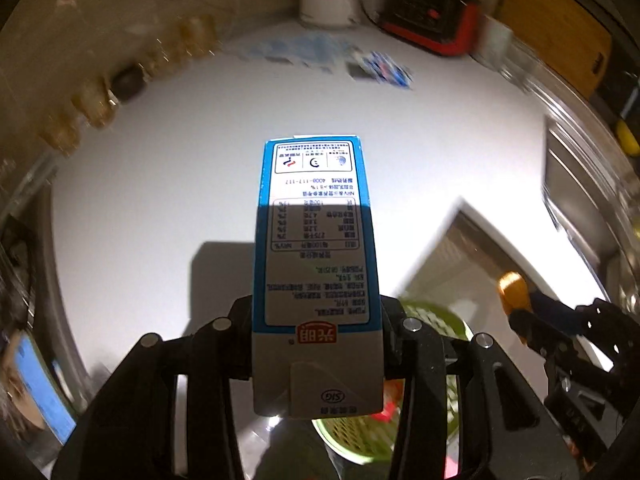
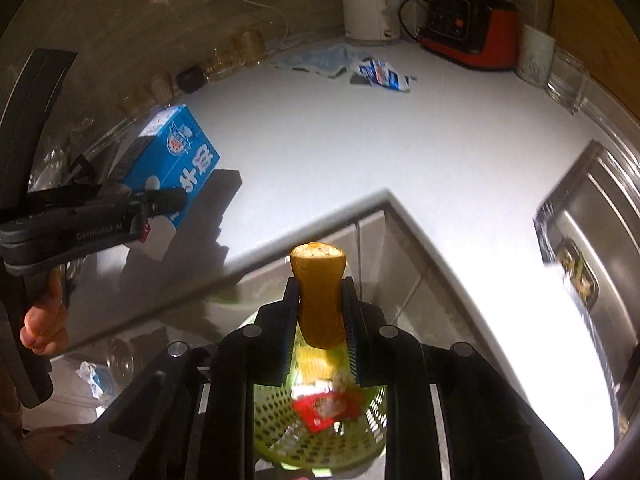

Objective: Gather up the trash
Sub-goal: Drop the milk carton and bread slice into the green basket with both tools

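Observation:
My left gripper [image 1: 318,332] is shut on a blue and white milk carton [image 1: 316,248], held in the air above the white counter [image 1: 180,168]. The same carton [image 2: 172,156] and the left gripper [image 2: 160,200] show at the left of the right wrist view. My right gripper [image 2: 320,312] is shut on an orange fruit peel piece [image 2: 320,292], held over a green perforated basket [image 2: 320,440] on the floor. The basket holds a red wrapper [image 2: 324,408]. A blue and white wrapper [image 2: 382,76] lies at the far side of the counter.
A blue cloth [image 2: 316,58], a white kettle [image 2: 368,4] and a red and black appliance [image 2: 468,24] stand at the back. Glass jars [image 2: 236,52] line the wall. A steel sink [image 2: 592,248] lies at the right. The counter edge [image 2: 320,220] cuts in above the basket.

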`<state>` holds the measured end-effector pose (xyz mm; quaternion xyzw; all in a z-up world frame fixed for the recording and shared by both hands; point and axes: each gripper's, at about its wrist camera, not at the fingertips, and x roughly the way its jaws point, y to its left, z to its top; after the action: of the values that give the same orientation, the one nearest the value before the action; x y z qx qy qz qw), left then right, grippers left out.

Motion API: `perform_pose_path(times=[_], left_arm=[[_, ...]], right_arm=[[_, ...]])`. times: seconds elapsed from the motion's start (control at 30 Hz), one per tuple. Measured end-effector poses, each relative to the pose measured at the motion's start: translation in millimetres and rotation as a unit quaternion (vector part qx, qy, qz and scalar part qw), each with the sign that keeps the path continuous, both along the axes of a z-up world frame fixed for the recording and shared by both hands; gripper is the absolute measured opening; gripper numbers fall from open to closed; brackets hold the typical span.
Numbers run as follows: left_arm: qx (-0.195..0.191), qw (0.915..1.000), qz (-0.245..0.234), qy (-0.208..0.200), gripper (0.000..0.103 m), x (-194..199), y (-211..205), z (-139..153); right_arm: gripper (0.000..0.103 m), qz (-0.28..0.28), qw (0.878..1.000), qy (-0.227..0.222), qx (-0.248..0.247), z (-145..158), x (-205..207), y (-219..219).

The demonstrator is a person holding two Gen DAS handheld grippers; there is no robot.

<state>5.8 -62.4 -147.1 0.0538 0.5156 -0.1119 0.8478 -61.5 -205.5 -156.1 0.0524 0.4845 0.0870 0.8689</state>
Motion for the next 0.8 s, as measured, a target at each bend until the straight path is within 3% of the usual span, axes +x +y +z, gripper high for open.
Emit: perform_pose_path(times=[0.27, 0.53, 0.8], left_arm=[[0.015, 0.9989, -0.04, 0.021, 0.04, -62, -27, -35], [0.016, 0.9962, -0.06, 0.06, 0.042, -80, -44, -68], [0.019, 0.9947, -0.07, 0.073, 0.056, -88, -48, -80]], right_arm=[[0.022, 0.004, 1.0, 0.018, 0.003, -14, -54, -12], [0.022, 0.009, 1.0, 0.028, 0.003, -21, -76, -16], [0.022, 0.005, 0.999, 0.031, 0.008, -23, -81, -20]])
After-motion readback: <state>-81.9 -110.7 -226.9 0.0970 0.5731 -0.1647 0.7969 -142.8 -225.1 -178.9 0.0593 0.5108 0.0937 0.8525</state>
